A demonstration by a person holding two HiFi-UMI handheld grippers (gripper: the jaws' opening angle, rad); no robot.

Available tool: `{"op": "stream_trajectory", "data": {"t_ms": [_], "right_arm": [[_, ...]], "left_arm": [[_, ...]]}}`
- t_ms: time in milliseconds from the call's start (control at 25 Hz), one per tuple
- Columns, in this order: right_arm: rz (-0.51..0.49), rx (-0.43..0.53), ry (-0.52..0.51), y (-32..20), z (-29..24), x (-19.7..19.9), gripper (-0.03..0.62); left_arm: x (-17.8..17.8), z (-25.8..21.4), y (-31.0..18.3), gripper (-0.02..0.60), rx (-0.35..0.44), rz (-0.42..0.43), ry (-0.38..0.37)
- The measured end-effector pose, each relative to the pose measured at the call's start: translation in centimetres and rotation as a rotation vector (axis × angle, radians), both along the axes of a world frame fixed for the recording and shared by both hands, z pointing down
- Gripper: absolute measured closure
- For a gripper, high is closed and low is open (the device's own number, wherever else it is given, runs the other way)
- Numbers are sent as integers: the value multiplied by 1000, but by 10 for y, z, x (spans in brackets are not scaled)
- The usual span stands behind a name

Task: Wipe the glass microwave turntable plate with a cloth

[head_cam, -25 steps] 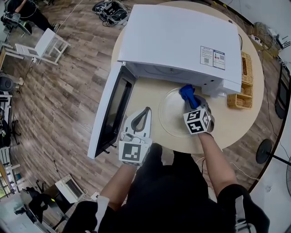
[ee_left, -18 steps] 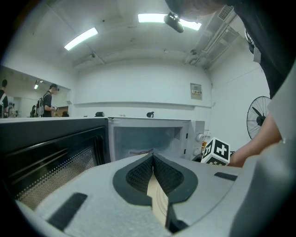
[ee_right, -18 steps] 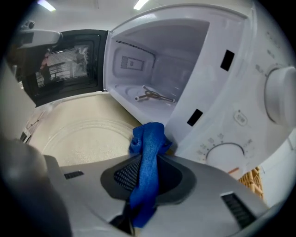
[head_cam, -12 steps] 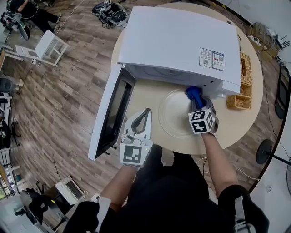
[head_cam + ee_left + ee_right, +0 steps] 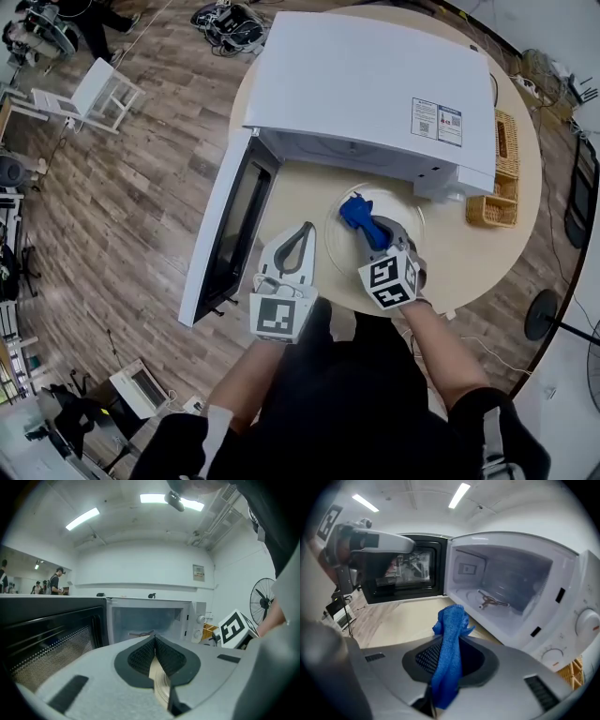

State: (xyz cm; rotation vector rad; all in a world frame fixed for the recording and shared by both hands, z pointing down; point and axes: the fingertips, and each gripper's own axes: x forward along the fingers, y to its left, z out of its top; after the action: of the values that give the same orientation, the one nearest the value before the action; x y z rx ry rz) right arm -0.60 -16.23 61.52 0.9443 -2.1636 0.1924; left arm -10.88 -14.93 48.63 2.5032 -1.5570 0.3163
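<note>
On the round table (image 5: pixel 300 199), just left of the plate: left gripper (image 5: pixel 302 231), jaws closed, nothing in them. Glass turntable plate (image 5: pixel 405 214) lies flat before the open microwave (image 5: pixel 375 84). Right gripper (image 5: pixel 377 234) is clamped on the blue cloth (image 5: pixel 353 212), bunched over the plate.

Bright, even indoor light from ceiling tube lamps (image 5: pixel 82 519), seen in both gripper views. Head view: sharp, heavy fisheye bend at edges, faint soft shadows on the surface (image 5: pixel 291 192), white microwave top (image 5: pixel 366 75) nearly blown out. Gripper views: black vignette corners, curved walls. Near bodies of left gripper (image 5: pixel 154 641) and right gripper (image 5: pixel 452 641) soft; blue cloth (image 5: pixel 451 620) in focus.
</note>
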Motion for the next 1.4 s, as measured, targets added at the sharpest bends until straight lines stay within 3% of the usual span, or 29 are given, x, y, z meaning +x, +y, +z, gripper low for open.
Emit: {"op": "stream_trajectory", "data": {"t_ms": [320,600,840,1400], "right_arm": [[-123,-98,-18,49,25,-49,520],[-103,-118,-6,49,42,-50,520],[-42,-109,2,38,43,-29,519],[154,-50,114,4,44,69,517]], "left_arm": [[-4,-1,3,575,-3,-21,-2],[-12,6,8,575,-19,-23,-29],[-12,8,8,575,-23,-13,-35],[5,10,11,575,-27,29,-51]]}}
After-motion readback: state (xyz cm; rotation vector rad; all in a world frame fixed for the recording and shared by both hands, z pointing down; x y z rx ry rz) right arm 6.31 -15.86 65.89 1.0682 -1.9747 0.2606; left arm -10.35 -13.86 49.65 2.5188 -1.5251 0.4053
